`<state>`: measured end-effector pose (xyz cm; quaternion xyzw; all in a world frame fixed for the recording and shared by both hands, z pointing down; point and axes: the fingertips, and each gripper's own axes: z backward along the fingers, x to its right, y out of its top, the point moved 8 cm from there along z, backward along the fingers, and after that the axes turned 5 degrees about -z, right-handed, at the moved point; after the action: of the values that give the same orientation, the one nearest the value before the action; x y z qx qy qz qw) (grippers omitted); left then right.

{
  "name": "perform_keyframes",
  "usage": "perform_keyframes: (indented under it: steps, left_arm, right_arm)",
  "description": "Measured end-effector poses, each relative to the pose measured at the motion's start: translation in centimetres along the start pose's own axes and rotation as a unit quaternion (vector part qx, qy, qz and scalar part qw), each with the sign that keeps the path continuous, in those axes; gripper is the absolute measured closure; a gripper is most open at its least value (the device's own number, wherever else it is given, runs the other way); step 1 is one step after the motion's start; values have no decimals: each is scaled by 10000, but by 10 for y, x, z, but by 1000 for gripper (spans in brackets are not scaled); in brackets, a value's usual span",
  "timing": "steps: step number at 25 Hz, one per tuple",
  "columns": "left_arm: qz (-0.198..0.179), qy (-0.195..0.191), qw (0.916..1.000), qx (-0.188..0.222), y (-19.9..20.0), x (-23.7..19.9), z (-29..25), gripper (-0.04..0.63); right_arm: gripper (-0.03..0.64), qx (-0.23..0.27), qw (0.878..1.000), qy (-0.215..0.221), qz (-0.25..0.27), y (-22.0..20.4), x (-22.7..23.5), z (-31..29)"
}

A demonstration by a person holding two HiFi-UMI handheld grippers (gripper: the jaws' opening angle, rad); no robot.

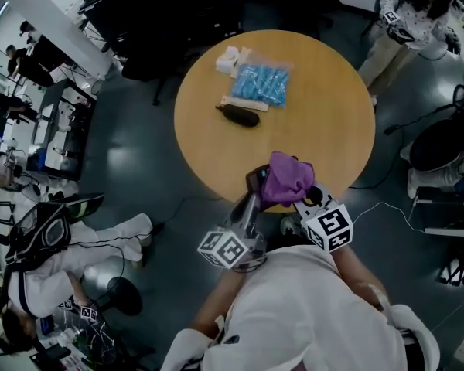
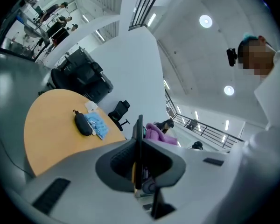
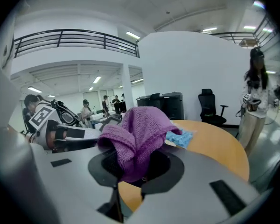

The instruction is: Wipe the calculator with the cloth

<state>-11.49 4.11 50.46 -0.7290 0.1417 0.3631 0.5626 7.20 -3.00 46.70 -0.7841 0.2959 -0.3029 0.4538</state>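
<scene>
L tongs (image 2: 139, 148) clamped on calculator (image 2: 139, 125), edge-on; R tongs (image 3: 137, 160) clamped on cloth (image 3: 141, 127), jaws covered

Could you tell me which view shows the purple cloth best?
The right gripper view: the cloth fills its middle, bunched in the right claw. The head view shows a small lump from above; the left gripper view only a corner behind the calculator.

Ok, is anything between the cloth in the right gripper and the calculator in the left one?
Nothing visible does: the cloth hangs right beside the calculator, with no object between them.
</scene>
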Motion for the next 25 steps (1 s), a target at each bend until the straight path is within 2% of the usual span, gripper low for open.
perform_keyframes:
  steps: [3, 6, 8, 10, 12, 14, 16, 18, 20, 21, 23, 24, 25]
  left_arm:
    - [-263, -10, 9997, 30, 3, 2, 3, 551]
    - [-1067, 100, 9942, 80, 10, 4, 9, 552]
    - [-1823, 230, 9830, 19, 17, 8, 11, 552]
    - [-2645, 359, 9636, -142, 20, 12, 12, 551]
    - [-3315, 412, 9420, -326, 21, 14, 11, 552]
    - [-3741, 346, 9254, -499, 19, 14, 9, 551]
    - [-4014, 194, 9133, -657, 18, 16, 7, 551]
    - [-4260, 53, 9014, -770, 16, 22, 6, 552]
    - [-4477, -66, 8906, -795, 13, 31, 7, 552]
    - [-4586, -116, 8849, -801, 11, 34, 8, 552]
    - [-4704, -108, 8785, -831, 6, 35, 14, 552]
    - [-4644, -59, 8817, -830, 5, 35, 17, 552]
    - [-4506, -8, 8892, -794, 5, 36, 20, 552]
  right_arm:
    - [535, -28, 9988, -440, -225, -7, 24, 13]
    - [535, -92, 9950, -932, -354, -17, 50, 30]
    - [535, -31, 9921, -1194, -383, -18, 66, 45]
    - [535, 78, 9916, -1269, -239, -10, 71, 60]
    - [535, 147, 9945, -1020, 180, 7, 58, 67]
    - [535, 166, 9961, -409, 766, 26, 27, 64]
    - [535, 73, 9905, 372, 1324, 40, -16, 55]
    - [535, -49, 9811, 1033, 1632, 43, -56, 40]
    - [535, -165, 9739, 1426, 1756, 37, -83, 22]
    - [535, -258, 9721, 1491, 1791, 32, -92, 14]
    - [535, -372, 9732, 1389, 1796, 29, -100, 5]
    - [535, -377, 9757, 1271, 1747, 30, -100, 5]
    - [535, -360, 9789, 1144, 1655, 32, -96, 5]
